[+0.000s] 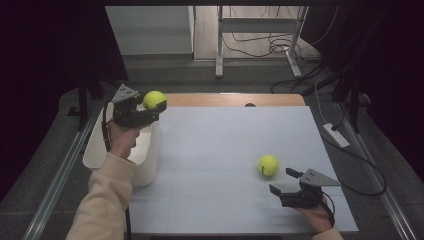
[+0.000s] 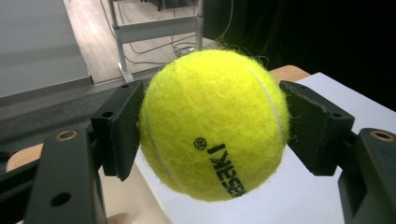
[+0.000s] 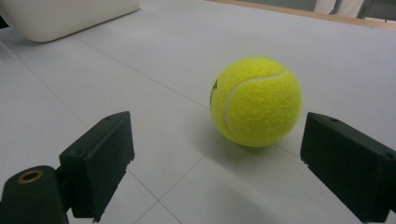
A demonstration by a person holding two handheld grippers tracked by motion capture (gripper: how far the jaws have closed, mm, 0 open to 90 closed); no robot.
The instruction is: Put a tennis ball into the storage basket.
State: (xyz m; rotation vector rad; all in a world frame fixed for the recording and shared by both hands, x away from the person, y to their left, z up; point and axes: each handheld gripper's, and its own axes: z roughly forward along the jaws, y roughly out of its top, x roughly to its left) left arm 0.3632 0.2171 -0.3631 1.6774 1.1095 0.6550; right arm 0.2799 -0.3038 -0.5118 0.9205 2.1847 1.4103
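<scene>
Now | my left hand-held gripper (image 1: 151, 107) clamps one tennis ball (image 1: 154, 99) above the white tub (image 1: 148, 165) | my right hand-held gripper (image 1: 285, 182) gapes empty | second ball (image 1: 268, 165) on the table (image 1: 220, 140) just ahead, slightly left, nearer my right.

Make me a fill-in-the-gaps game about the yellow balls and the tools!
1. The left tool squeezes a tennis ball above the ____ bin.
2. The other ball lies on the ____.
3. The right tool has its jaws ____, with nothing held between them.
4. Altogether there are ____ tennis balls.

Missing words: white; table; open; two
</scene>
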